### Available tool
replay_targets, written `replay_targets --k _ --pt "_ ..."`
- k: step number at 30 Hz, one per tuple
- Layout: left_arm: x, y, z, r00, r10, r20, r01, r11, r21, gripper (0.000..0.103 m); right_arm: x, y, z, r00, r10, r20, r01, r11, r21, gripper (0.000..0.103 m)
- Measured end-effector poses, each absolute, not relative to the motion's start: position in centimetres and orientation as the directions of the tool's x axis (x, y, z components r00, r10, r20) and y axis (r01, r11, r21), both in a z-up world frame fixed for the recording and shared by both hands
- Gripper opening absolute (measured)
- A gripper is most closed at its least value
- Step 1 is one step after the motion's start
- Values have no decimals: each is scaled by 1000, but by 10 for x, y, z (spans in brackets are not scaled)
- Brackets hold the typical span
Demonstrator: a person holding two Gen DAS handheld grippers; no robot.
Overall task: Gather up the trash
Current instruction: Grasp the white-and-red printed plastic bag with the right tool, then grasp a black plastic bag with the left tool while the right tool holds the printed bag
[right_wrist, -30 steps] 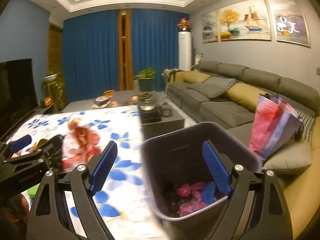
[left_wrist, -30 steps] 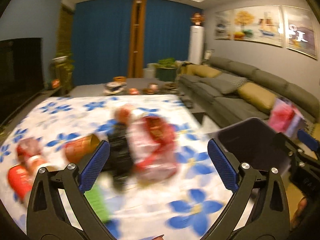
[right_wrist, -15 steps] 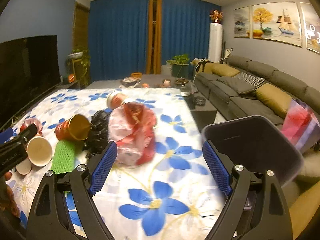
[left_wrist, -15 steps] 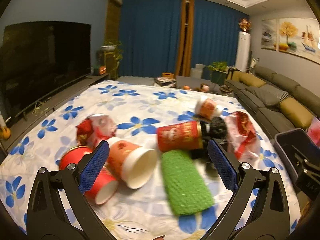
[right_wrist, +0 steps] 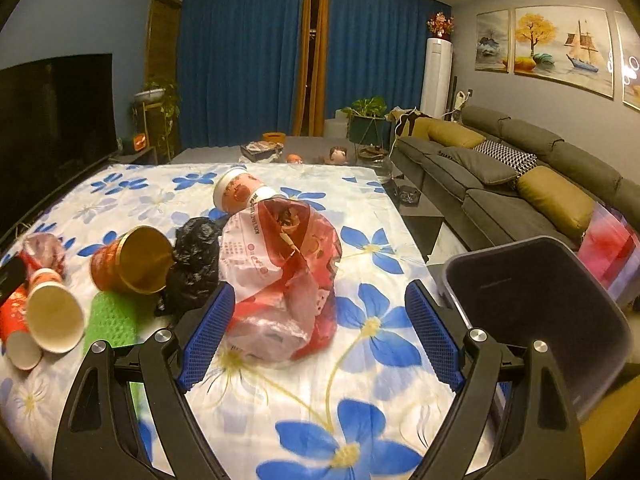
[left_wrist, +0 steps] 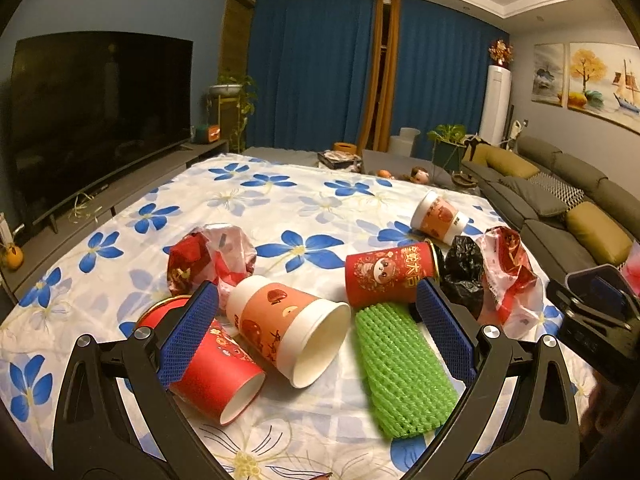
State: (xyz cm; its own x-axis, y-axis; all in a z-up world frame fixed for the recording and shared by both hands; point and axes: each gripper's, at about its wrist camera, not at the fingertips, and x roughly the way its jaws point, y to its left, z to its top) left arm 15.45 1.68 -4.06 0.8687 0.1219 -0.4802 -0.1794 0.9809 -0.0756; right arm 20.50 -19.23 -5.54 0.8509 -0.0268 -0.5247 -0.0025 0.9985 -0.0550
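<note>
On the flowered cloth [left_wrist: 280,208] lies trash. My left gripper [left_wrist: 316,300] hangs open over a white-and-orange paper cup [left_wrist: 288,324], with a red cup [left_wrist: 212,368] at its left finger and a green foam net [left_wrist: 400,364] at its right. Behind them lie a red cup with a gold lining [left_wrist: 384,276], a black bag [left_wrist: 460,268] and a crumpled red wrapper [left_wrist: 204,256]. My right gripper [right_wrist: 320,292] points at a red-and-white plastic bag [right_wrist: 288,272]. Its jaws are closing; the bag lies between the tips, and the pads are not pressing on it.
A dark grey bin [right_wrist: 540,320] stands off the cloth's right edge, beside my right gripper. Another paper cup [right_wrist: 236,192] lies farther back. A grey sofa [right_wrist: 500,176] runs along the right wall, a TV [left_wrist: 92,120] along the left.
Both grippers swung left, from the bin to the trash on the cloth. In the last half second both drew closer to the pile and a little lower.
</note>
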Motion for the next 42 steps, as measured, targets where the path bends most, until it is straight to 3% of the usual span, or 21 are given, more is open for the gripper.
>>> replay_targets --k 8,11,13,21,35,42 --pt "161 6 -44 871 88 -484 -131 990 -55 97 242 -191 -73 810 -19 -586 -8 999 -44 62" --pt "162 0 -46 870 68 -489 -107 993 -53 97 248 -190 -83 792 -10 -610 -22 999 -45 49" --pt "164 -5 -47 868 53 -493 -90 995 -52 97 252 -190 -87 774 6 -633 -34 999 -32 34" --pt "169 -29 -48 871 -7 -491 -16 999 -43 97 252 -189 -86 774 52 -632 -76 997 -11 9" --pt "204 -85 -33 871 -149 -469 152 988 -33 81 211 -228 -52 872 -8 -489 22 1000 22 7" --pt "250 -116 -54 818 -168 -551 196 981 -8 68 202 -251 -48 876 -29 -482 57 997 44 7"
